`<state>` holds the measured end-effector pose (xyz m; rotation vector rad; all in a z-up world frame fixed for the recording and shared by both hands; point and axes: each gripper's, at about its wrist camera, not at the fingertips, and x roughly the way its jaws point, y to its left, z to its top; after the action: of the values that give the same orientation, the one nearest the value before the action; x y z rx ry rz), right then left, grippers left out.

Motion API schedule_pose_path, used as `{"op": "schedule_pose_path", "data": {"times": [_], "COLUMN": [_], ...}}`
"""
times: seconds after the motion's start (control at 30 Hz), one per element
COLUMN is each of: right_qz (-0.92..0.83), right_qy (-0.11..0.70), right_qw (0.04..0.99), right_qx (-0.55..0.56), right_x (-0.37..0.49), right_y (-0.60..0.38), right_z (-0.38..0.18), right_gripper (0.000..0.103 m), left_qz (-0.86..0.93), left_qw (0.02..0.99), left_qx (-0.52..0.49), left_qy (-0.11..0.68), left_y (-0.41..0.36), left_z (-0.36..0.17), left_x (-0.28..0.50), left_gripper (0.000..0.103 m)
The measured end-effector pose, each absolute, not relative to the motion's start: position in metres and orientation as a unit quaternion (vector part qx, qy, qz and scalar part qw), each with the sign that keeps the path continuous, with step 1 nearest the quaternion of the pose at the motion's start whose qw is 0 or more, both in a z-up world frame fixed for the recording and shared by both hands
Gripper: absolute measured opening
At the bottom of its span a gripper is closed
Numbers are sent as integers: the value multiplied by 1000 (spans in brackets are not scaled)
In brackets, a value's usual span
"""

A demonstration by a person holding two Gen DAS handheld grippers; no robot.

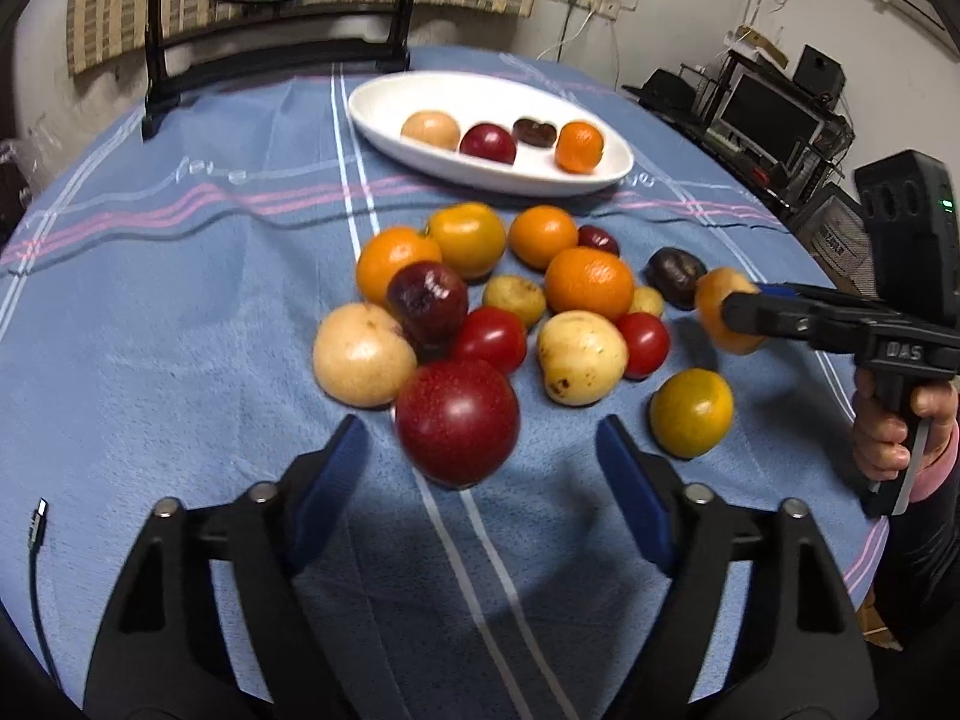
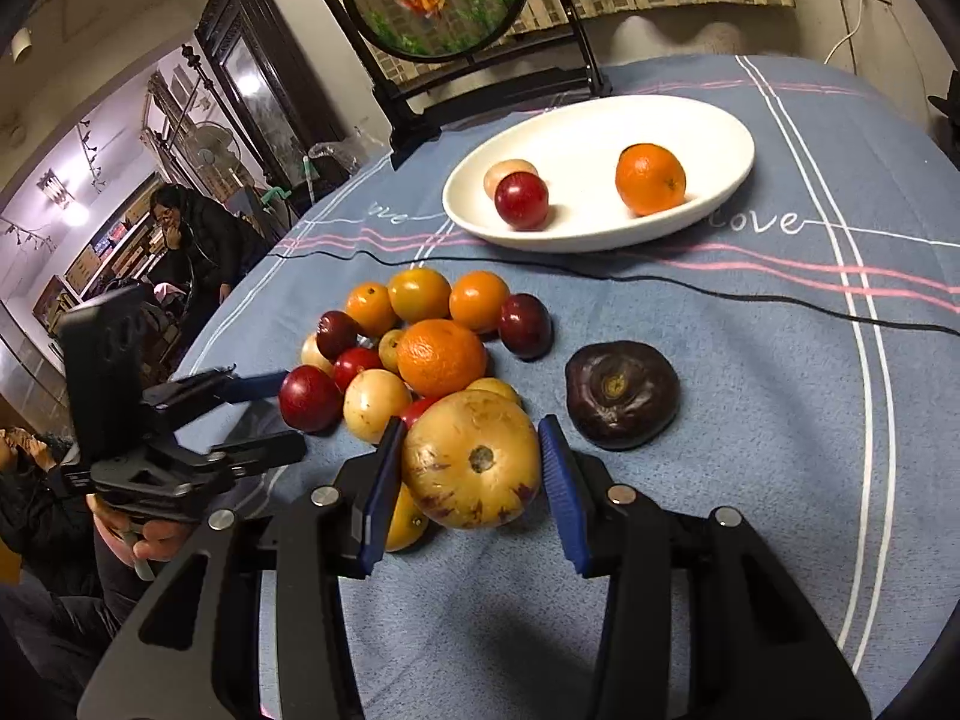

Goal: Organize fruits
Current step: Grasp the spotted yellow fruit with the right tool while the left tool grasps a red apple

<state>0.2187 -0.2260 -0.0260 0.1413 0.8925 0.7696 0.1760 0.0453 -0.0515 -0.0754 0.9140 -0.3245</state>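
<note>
The right hand-held gripper [image 2: 471, 468] is clamped on a tan, purple-flecked fruit [image 2: 471, 468], its blue pads pressing on either side of the round body with the stem scar facing the camera. That fruit sits at the near edge of the loose pile, roughly mid-desk, just beside a dark wrinkled fruit [image 2: 622, 394]. It looks firm and smooth-skinned, probably light; a grip across its widest girth, as here, seems the safest, since a rounded skin could squirt out if pinched off-centre.

The left hand-held gripper [image 1: 480, 462] stands fairly wide, pads either side of a large red fruit [image 1: 457, 422] at the near edge of the pile but not touching it. No earlier view bears on its motion. That red fruit looks glossy and likely slippery, perhaps easily bruised, so a gentle squeeze at its middle would suit.

The white oval plate [image 1: 384, 120] lies toward the far edge of the desk [image 1: 180, 330] and already carries a few fruits, among them an orange [image 1: 579, 147]. The rest of the pile remains on the blue cloth.
</note>
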Motion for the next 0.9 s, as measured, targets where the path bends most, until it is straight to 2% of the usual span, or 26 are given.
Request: {"op": "schedule_pose_path", "data": {"times": [0.23, 0.4, 0.57, 0.8, 0.9], "right_qz": [364, 364, 363, 367, 366], "right_qy": [415, 413, 418, 415, 417], "right_qw": [832, 833, 831, 832, 831], "right_qx": [53, 51, 47, 41, 42], "right_x": [214, 213, 214, 212, 214], "right_y": [-225, -224, -224, -223, -222], "right_z": [-25, -24, -25, -25, -26], "right_gripper": [45, 45, 45, 45, 45], "left_qz": [-148, -132, -130, -139, -138], "left_qw": [881, 880, 881, 882, 883], "left_qx": [-49, -62, -65, -76, -76], "left_qy": [446, 451, 450, 443, 442], "left_y": [47, 52, 54, 56, 56], "left_z": [-56, -58, -58, -57, -56], "left_x": [181, 187, 187, 184, 182], "left_gripper": [69, 51, 51, 43, 43]}}
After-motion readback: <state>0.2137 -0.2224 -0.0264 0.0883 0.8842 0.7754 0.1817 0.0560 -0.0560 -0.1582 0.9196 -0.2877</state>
